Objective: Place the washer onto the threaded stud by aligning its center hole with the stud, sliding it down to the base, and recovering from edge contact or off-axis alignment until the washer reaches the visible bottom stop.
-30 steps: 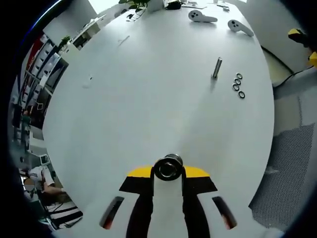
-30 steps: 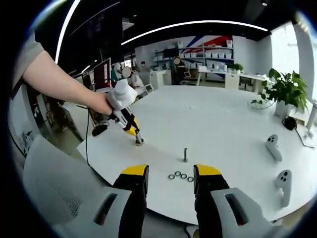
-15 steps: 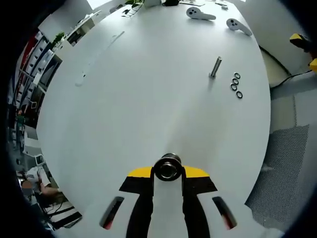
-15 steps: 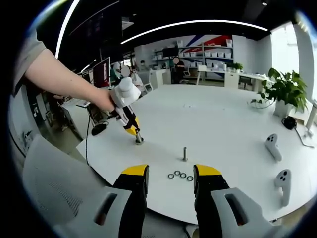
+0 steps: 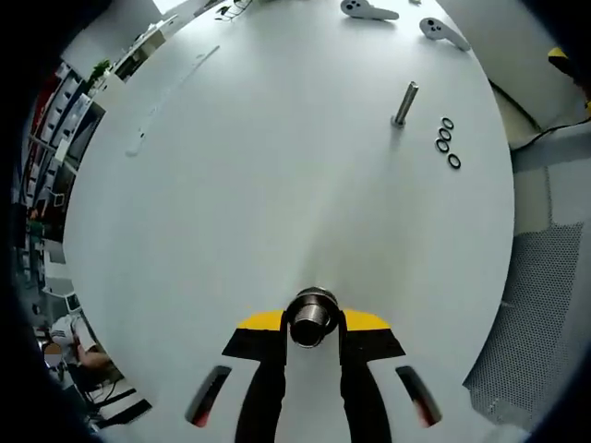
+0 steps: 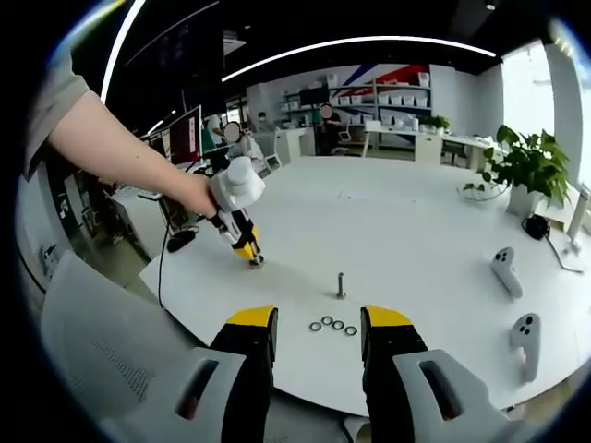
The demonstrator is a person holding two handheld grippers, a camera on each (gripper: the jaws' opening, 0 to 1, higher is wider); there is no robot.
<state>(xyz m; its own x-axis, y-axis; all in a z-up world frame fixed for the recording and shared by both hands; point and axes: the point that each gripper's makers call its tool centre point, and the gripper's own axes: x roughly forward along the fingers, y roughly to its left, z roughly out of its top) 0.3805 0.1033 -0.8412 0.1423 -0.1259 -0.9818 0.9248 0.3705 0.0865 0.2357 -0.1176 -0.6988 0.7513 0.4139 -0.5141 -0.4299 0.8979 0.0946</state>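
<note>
**Left gripper lifted clear, washers not yet picked**

Since the earlier frame the left gripper (image 6: 247, 251) has been drawn up and back, and the metal cylinder (image 5: 311, 317) clamped between its jaws is now seen tilted. In the right gripper view, the stud (image 6: 341, 285) stands upright ahead of the right gripper (image 6: 317, 343), whose jaws are spread and empty. The washers (image 6: 333, 326) lie in a short row between jaws and stud. One washer should be pinched by its rim, kept level, and centred over the stud before lowering.
</note>
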